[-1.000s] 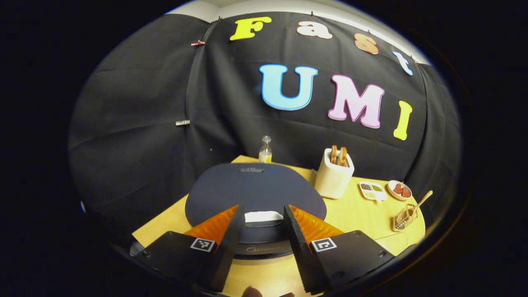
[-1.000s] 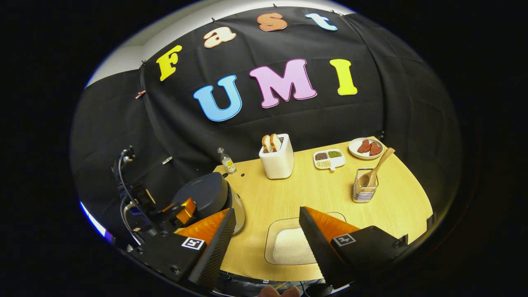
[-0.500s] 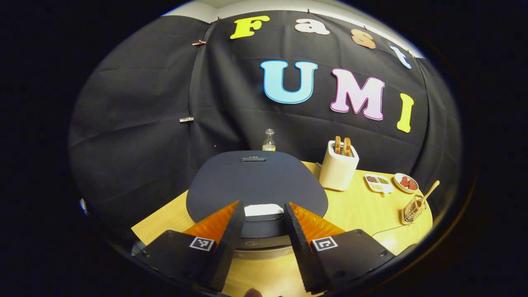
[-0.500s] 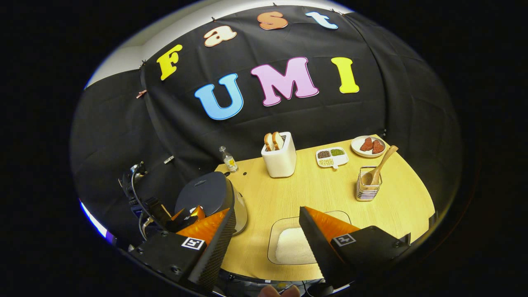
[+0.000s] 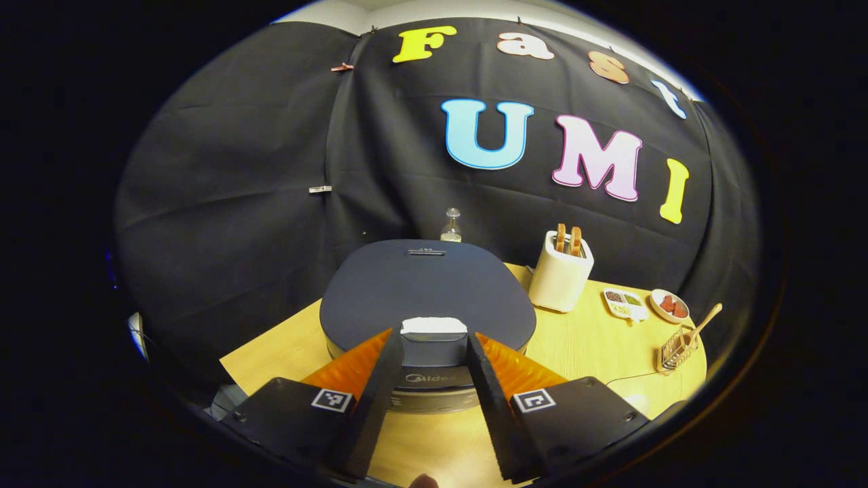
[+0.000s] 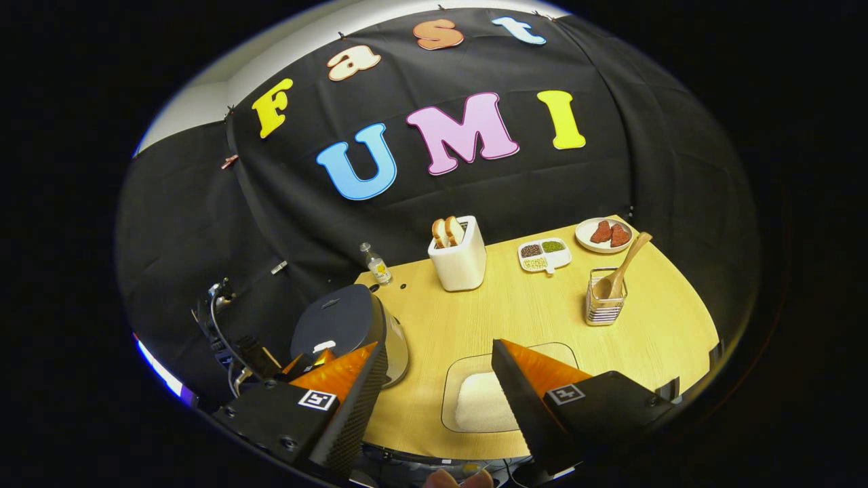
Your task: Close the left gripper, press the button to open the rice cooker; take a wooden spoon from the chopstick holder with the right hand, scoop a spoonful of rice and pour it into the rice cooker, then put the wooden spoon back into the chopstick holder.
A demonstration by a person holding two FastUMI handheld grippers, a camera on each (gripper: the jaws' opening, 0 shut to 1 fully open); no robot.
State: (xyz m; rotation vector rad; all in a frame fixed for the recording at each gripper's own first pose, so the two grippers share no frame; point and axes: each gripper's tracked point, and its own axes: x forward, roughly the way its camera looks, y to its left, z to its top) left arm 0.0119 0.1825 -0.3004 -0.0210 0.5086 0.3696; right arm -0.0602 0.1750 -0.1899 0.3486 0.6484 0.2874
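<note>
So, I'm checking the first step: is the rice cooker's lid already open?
No, in the left gripper view the rice cooker lid lies flat and shut, its button between the open left hand-held gripper fingers.

Bare table point(image 6: 515, 318) lies open between toaster point(image 6: 460, 261), chopstick holder point(image 6: 604, 306) and rice tray point(image 6: 480, 407). Rice cooker point(image 5: 427, 298) blocks straight ahead of left gripper point(image 5: 427, 352), its 2 fingers apart.
</note>
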